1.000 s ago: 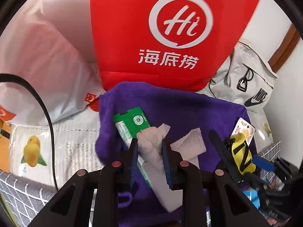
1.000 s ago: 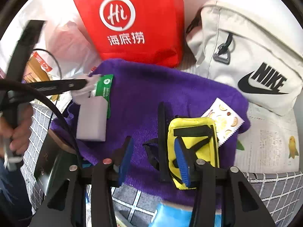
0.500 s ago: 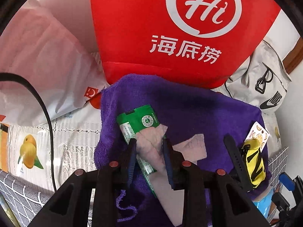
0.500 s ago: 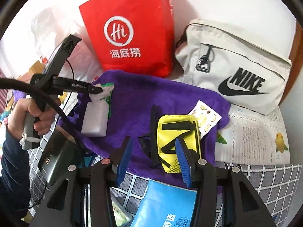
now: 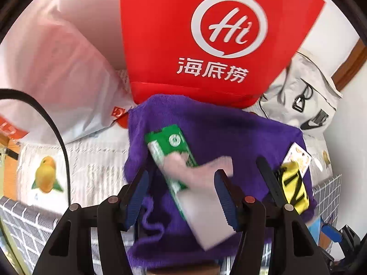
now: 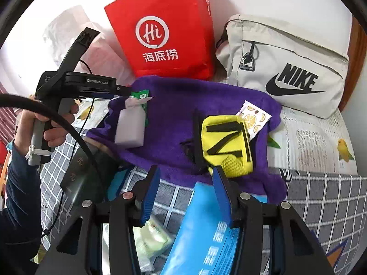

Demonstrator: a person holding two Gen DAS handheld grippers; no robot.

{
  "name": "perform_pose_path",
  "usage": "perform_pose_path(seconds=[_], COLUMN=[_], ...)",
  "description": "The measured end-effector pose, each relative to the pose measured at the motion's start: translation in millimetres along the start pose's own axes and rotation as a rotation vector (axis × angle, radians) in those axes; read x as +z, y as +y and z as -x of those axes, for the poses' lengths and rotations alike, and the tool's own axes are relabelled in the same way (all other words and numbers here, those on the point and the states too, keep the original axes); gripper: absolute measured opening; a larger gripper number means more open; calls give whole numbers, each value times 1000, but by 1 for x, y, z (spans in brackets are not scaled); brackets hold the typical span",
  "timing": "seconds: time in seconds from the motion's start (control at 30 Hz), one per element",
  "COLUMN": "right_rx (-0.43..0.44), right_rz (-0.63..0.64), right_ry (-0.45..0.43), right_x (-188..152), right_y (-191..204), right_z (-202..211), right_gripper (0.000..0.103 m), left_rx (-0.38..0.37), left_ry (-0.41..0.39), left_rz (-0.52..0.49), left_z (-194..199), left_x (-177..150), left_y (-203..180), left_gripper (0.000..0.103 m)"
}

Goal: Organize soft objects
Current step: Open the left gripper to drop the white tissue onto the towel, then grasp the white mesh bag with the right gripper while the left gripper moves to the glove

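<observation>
A purple towel [image 5: 220,135] [image 6: 183,100] lies spread on the bed. On it rests a white tissue pack with a green label [image 5: 197,197] [image 6: 130,126]; a loose tissue sheet [image 5: 199,169] sticks out of it, blurred. My left gripper [image 5: 181,188] is open, its jaws either side of the pack and sheet. In the right wrist view the left gripper [image 6: 128,92] is just above the pack's top. A yellow pouch with black straps [image 6: 226,144] [image 5: 293,185] lies on the towel's right part. My right gripper [image 6: 185,190] is open and empty, hovering in front of the towel.
A red paper bag [image 6: 165,36] stands behind the towel, a grey Nike bag [image 6: 286,68] to its right, a white plastic bag [image 5: 57,80] to its left. A lemon-print sachet [image 6: 254,116] lies beside the pouch. A blue packet [image 6: 206,231] lies on the checked sheet [image 6: 325,201].
My left gripper has opened and let go of the tissue sheet, which drops back onto the pack. My right gripper has pulled back from the yellow pouch toward the near side.
</observation>
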State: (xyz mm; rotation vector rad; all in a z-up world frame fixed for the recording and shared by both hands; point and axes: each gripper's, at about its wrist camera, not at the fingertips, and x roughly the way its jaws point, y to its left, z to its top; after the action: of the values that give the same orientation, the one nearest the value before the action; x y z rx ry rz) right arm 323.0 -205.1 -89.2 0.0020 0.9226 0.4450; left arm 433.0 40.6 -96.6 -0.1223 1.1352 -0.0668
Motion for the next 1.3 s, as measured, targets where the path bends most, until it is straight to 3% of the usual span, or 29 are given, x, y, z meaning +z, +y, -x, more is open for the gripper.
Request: perform_pose_path(seconds=[0.4, 0.5, 0.7, 0.9, 0.93, 1.0, 1.03, 1.07, 1.13, 1.3], right_rx=[45, 80, 29, -33, -48, -46, -48, -29, 25, 38], right_rz=[-4, 69, 223, 299, 320, 353, 350, 338, 307, 252], right_ry=[25, 64, 136, 219, 204, 174, 150, 142, 147, 92], right_x=[-63, -79, -93, -105, -107, -111, -112, -112, -113, -113], right_y=[42, 63, 98, 111, 114, 119, 119, 117, 113, 107], right_z=[26, 17, -13, -47, -45, -38, -33, -29, -24, -6], right_gripper=[49, 62, 65, 66, 64, 40, 21, 11, 9, 6], left_rx=[-30, -33, -42, -54, -53, -37, -25, -14, -18, -41], left_ry=[-14, -36, -46, -21, -9, 7, 1, -9, -16, -14], left_rz=[-70, -75, -64, 46, 60, 73, 79, 81, 85, 92], left_z=[69, 89, 111, 107, 104, 101, 102, 104, 105, 103], left_x=[-93, -121, -174, -221, -227, -236, -240, -244, -249, -263], left_y=[-13, -12, 4, 39, 44, 51, 54, 55, 58, 57], left_gripper=[58, 58, 58, 58, 58, 58, 58, 58, 58, 58])
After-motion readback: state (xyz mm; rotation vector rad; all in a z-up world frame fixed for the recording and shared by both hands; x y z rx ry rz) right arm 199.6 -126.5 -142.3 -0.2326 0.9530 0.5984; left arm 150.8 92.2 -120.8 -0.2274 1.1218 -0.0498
